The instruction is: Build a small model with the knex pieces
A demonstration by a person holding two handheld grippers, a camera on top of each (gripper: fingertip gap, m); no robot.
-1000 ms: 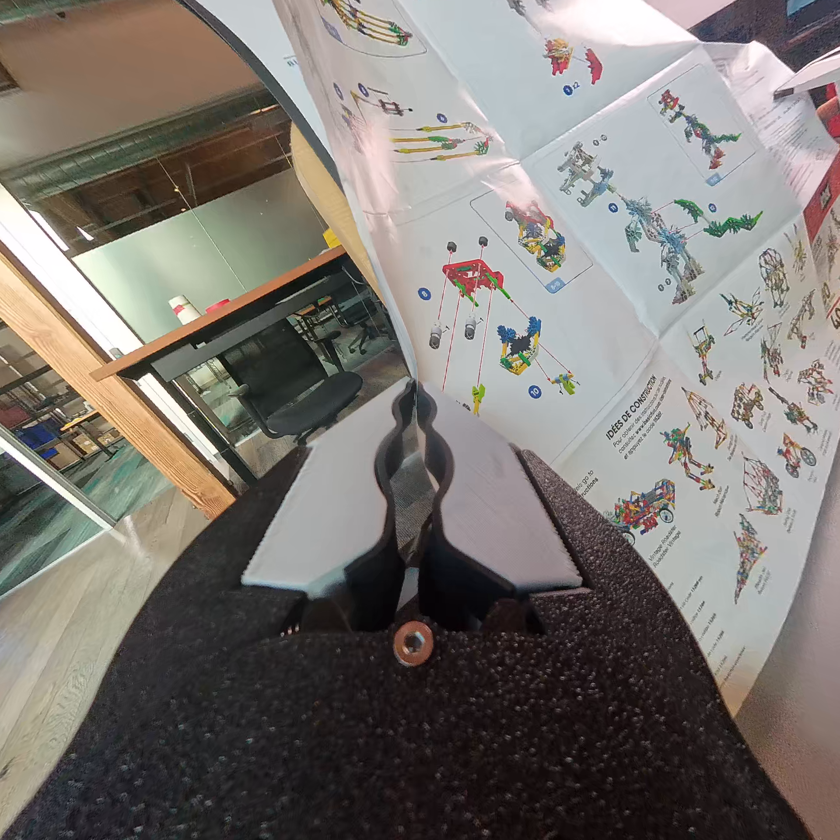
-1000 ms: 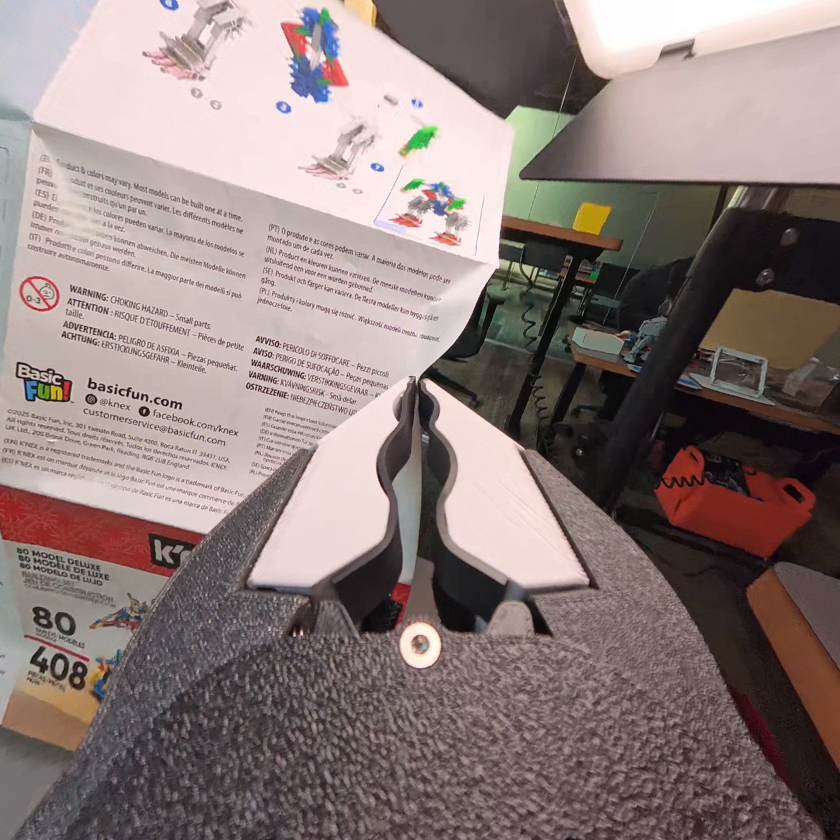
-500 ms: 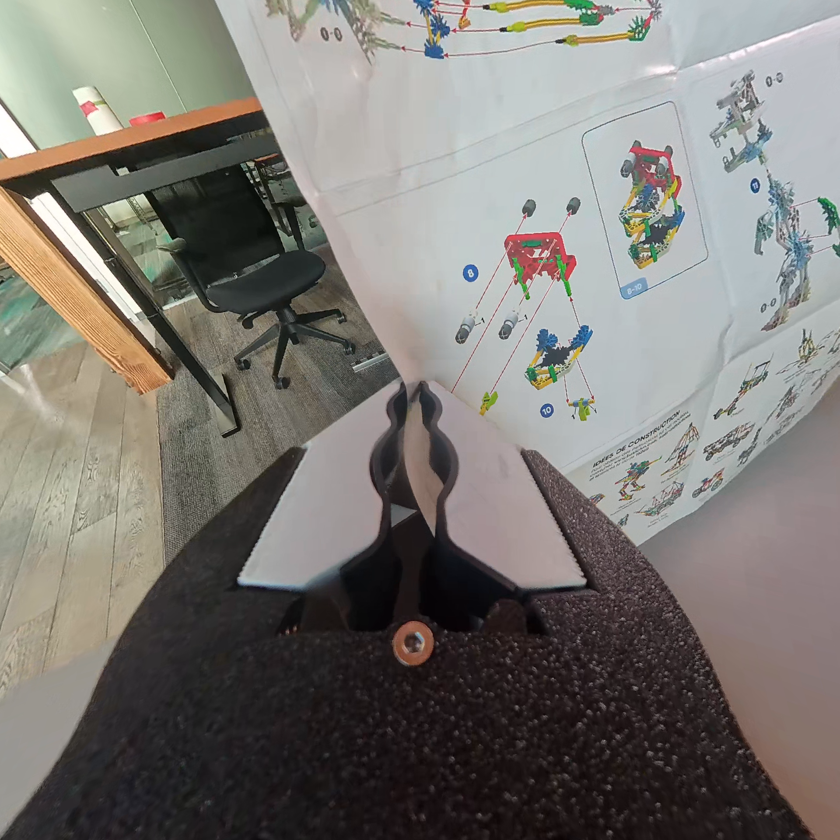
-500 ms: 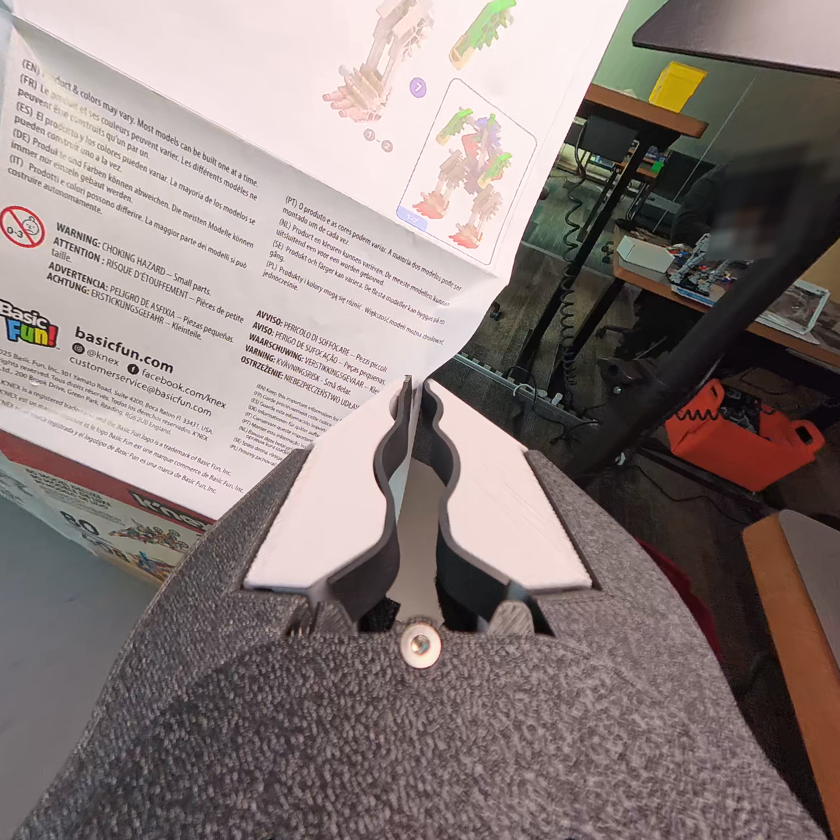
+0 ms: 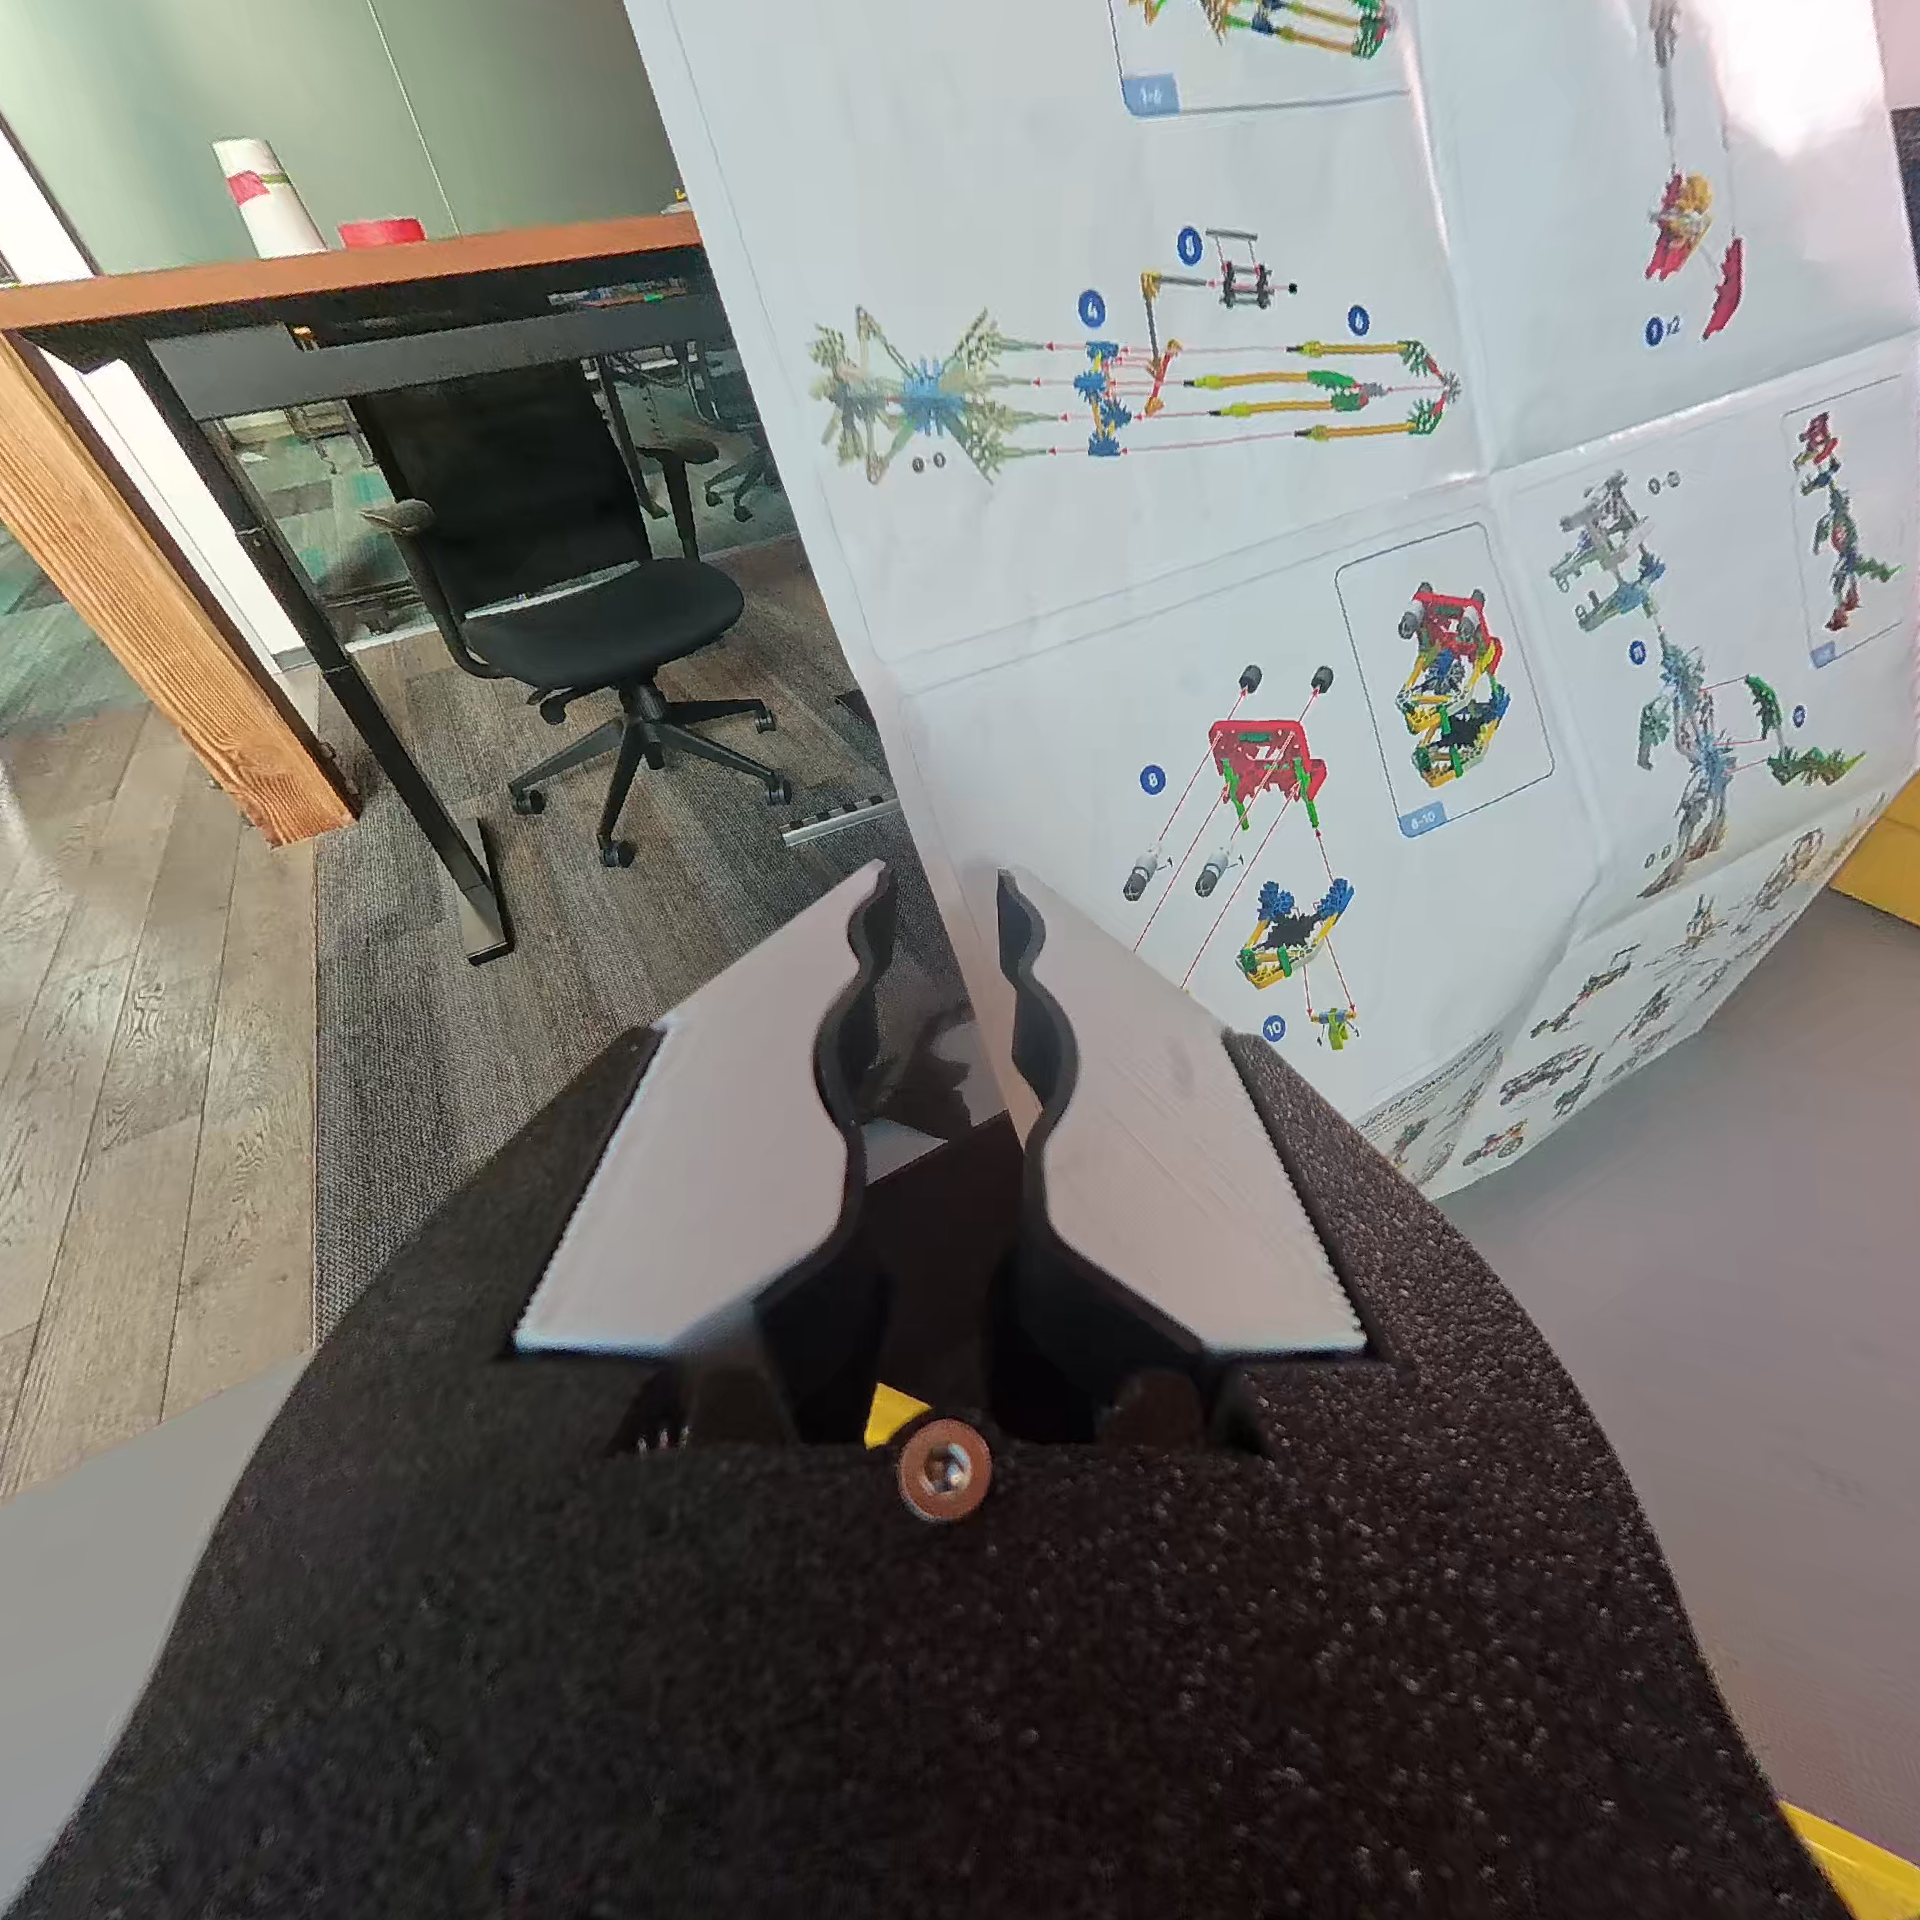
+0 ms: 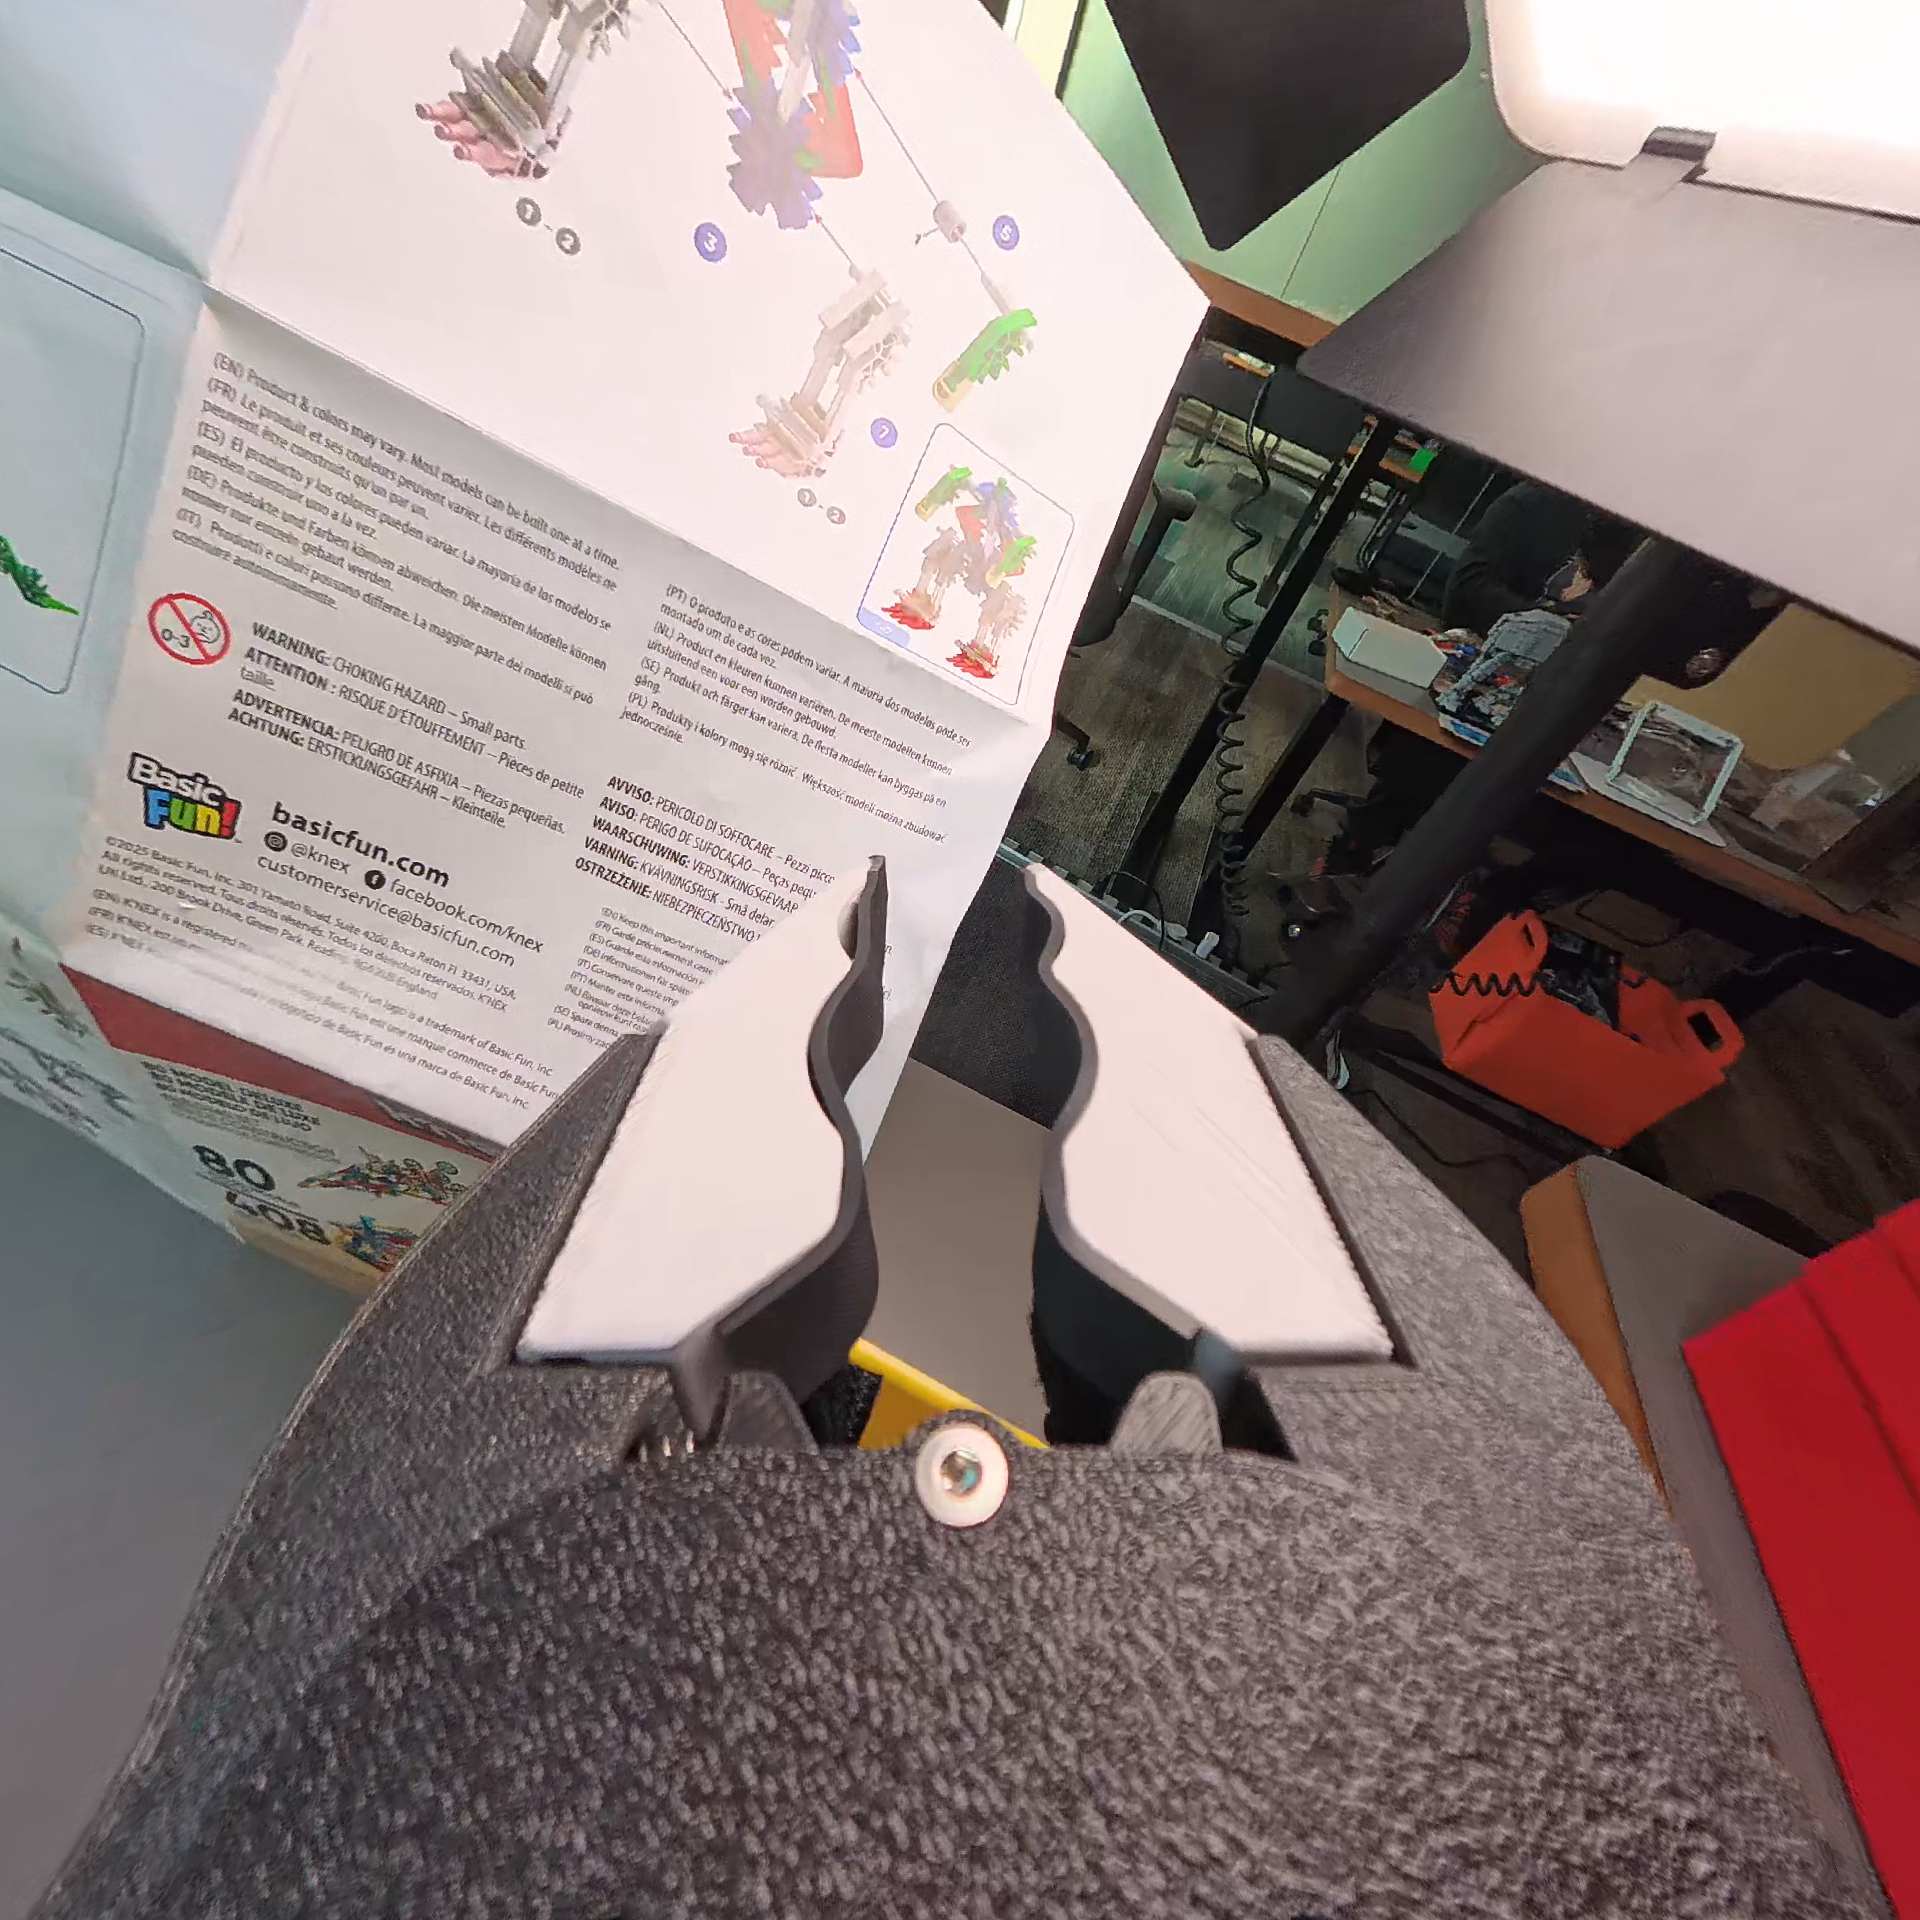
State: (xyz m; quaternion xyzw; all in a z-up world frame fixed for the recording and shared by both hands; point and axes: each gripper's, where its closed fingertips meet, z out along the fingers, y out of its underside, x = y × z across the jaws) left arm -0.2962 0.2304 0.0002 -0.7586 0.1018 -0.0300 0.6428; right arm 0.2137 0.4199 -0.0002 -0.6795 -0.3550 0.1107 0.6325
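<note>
Claws left (image 5: 943, 883) and right (image 6: 951, 873) gape, gripping nothing; instruction sheet (image 5: 1299, 582) between; toy box (image 6: 281, 1122) behind.

Printed instruction sheet (image 6: 582, 582); lettered box (image 6: 301, 1132)

White instruction sheet (image 5: 1299, 582), multicoloured model diagrams.

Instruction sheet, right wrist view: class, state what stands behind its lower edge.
Behind the instruction sheet stands a printed cardboard box on the grey table. Only the box's red band and lower front show; the sheet hides its top.
</note>
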